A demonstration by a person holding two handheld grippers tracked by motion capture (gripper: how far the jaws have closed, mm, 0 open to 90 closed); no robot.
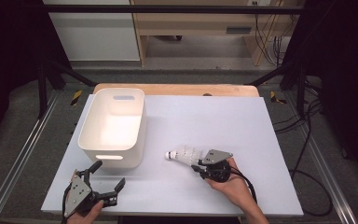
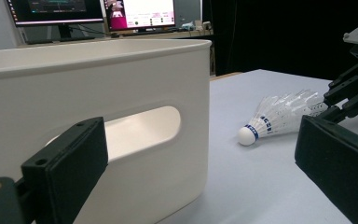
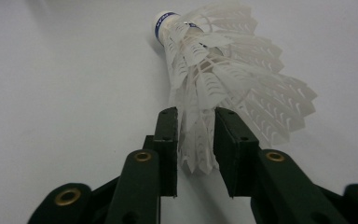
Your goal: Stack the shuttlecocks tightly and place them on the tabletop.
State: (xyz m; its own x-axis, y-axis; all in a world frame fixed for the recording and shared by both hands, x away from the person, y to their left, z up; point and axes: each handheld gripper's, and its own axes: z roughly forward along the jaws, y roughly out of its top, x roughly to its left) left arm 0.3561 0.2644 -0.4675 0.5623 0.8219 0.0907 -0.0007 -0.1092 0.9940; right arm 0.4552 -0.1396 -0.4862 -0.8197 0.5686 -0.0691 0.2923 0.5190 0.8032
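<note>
A white feathered shuttlecock (image 1: 182, 154) with a blue-banded cork lies on its side on the white tabletop (image 1: 223, 116), cork pointing left toward the bin. My right gripper (image 1: 197, 164) sits at its feather end. In the right gripper view the jaws of the right gripper (image 3: 196, 140) stand slightly apart around the edge of the shuttlecock (image 3: 223, 70), its feathers loose between the pads. My left gripper (image 1: 108, 173) rests near the front left edge, jaws wide open with nothing in them. The left gripper (image 2: 200, 163) faces the bin and the shuttlecock (image 2: 279, 116).
A white plastic bin (image 1: 142, 116) with slot handles stands at the left of the table, nothing visible inside it; the wall of the bin (image 2: 121, 84) looms close in the left gripper view. Black frame rails and cables run along both sides of the table.
</note>
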